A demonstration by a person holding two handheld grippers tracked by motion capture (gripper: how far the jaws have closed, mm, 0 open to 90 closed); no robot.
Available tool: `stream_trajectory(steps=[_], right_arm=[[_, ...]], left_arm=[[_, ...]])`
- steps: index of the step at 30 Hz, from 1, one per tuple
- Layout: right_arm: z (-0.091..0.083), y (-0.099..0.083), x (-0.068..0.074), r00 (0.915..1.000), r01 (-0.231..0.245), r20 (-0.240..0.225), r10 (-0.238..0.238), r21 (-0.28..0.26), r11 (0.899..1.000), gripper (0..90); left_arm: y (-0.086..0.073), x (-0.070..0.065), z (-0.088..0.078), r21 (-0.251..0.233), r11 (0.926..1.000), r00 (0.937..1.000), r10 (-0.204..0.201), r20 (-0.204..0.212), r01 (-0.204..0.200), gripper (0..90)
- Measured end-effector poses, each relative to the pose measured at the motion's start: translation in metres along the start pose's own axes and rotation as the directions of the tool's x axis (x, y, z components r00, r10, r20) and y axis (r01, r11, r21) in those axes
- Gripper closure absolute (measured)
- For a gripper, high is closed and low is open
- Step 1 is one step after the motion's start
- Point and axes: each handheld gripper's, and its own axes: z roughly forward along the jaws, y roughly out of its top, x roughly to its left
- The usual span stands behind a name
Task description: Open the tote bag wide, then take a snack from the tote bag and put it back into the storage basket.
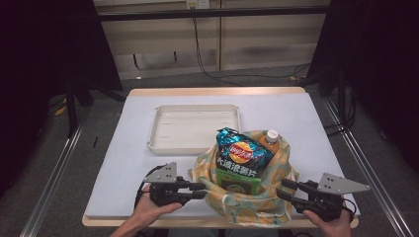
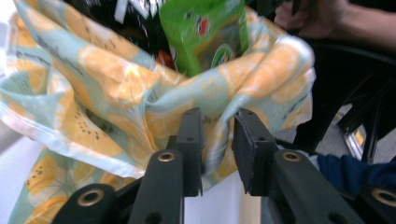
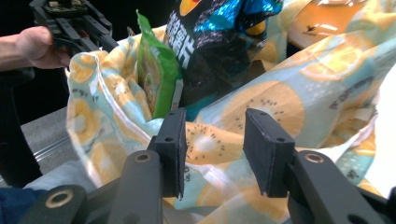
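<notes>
We look down at a white table (image 1: 123, 163). On the left, our left gripper (image 1: 201, 190) sits in our left hand (image 1: 148, 210), right beside the bag (image 1: 247, 197). Its jaws are apart, with a fold of the bag's cloth (image 2: 217, 140) in the gap. The fold hangs loose there and the jaws do not squeeze it.

Behind it, farther back on the table, sits an empty white tray (image 1: 192, 127).

In the middle, near our edge of the table, stands the soft bag with orange and kiwi slices on it. Its top is wide open. A blue chip packet (image 1: 240, 150) sticks up out of it. A green packet (image 1: 237, 181) stands in front of the chips. An orange bottle (image 1: 269, 139) with a white cap peeks out at the back.

On the right, our right gripper (image 1: 282, 188) is held by our right hand (image 1: 331, 224) close to the bag's other side. Its jaws are apart too, and the bag's cloth (image 3: 210, 140) lies between them without being pinched.
</notes>
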Motion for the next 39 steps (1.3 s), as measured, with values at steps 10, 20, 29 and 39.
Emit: stream_trajectory(steps=[10, 20, 29, 39], right_arm=[[-0.002, 0.000, 0.000, 0.9998, -0.003, 0.020, 0.004, -0.017, 1.000, 57.2], [-0.007, 0.001, 0.000, 0.9981, -0.009, 0.061, 0.012, -0.046, 0.999, 43.0], [-0.010, 0.000, -0.004, 0.9954, -0.040, 0.084, 0.046, -0.075, 0.996, 34.0], [-0.008, -0.001, -0.006, 0.9951, -0.048, 0.083, 0.053, -0.062, 0.997, 32.6]], left_arm=[[0.016, 0.008, -0.008, -0.094, 0.9953, 0.9969, -0.027, -0.074, 0.020, 56.5], [0.038, 0.006, 0.018, -0.092, 0.9957, 0.9954, -0.001, -0.096, -0.008, 45.0], [0.051, 0.014, 0.035, -0.107, 0.9938, 0.9968, 0.023, -0.077, -0.032, 43.3], [0.050, 0.017, 0.060, -0.061, 0.9967, 0.9985, 0.053, -0.013, -0.053, 50.3]])
